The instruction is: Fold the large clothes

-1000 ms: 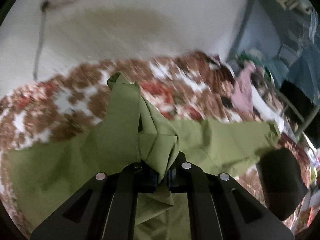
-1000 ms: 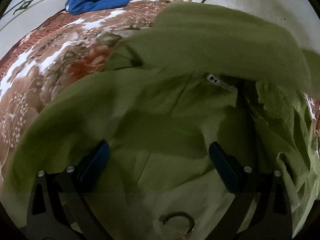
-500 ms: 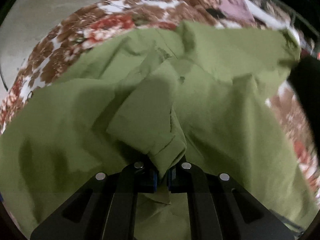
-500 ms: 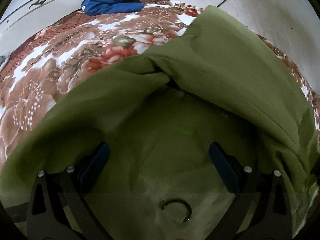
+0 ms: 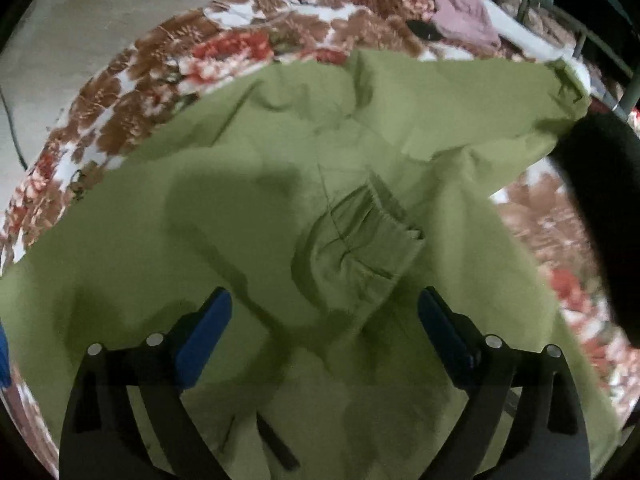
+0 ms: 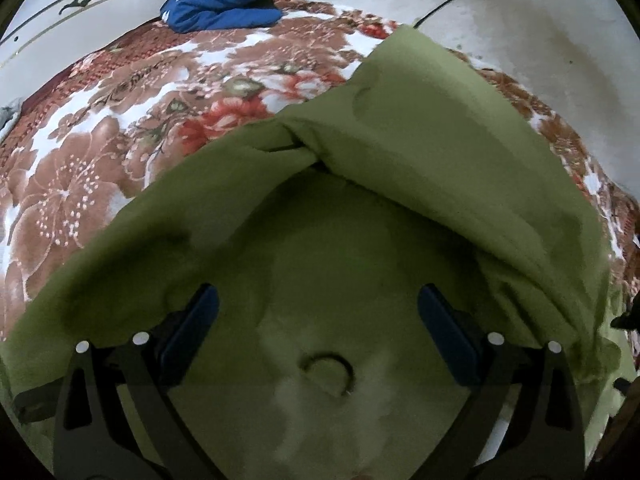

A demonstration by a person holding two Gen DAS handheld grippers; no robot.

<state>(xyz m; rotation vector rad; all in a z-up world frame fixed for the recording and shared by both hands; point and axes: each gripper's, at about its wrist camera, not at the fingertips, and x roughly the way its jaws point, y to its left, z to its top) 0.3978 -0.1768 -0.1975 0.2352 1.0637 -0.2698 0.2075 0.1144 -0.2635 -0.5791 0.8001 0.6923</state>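
Beneath everything you have the bedspread (image 5: pixel 248 46), a thick, plush cover printed with big brown, red and white flowers, its pile slightly ridged where it curves away at the edges. Across it lies the green garment (image 5: pixel 248 216), a large piece of matte, woven olive cloth that fills most of both views; it rests on the bedspread in soft rumples and shallow creases. In your right view the same cloth (image 6: pixel 420 128) is doubled over itself, a broad folded flap running diagonally with a rounded, puffy edge and a small twist where two layers meet.

At the far end of the bed in your right view sits a blue garment (image 6: pixel 224 4), bunched into a soft lump. In your left view a pile of pink and white clothes (image 5: pixel 464 16) lies heaped at the bed's far side.

Nearer your left gripper (image 5: pixel 324 324), a gathered cuff (image 5: pixel 368 240) lies flat on the green cloth, its end pleated into fine ridges with a stitched band. Your left gripper's jaws stand wide apart, blue pads clear of the fabric on each side, holding nothing. Your right gripper (image 6: pixel 318 324) is likewise spread wide and empty above the cloth, with a small dark ring (image 6: pixel 328 372) showing on the fabric between its arms.
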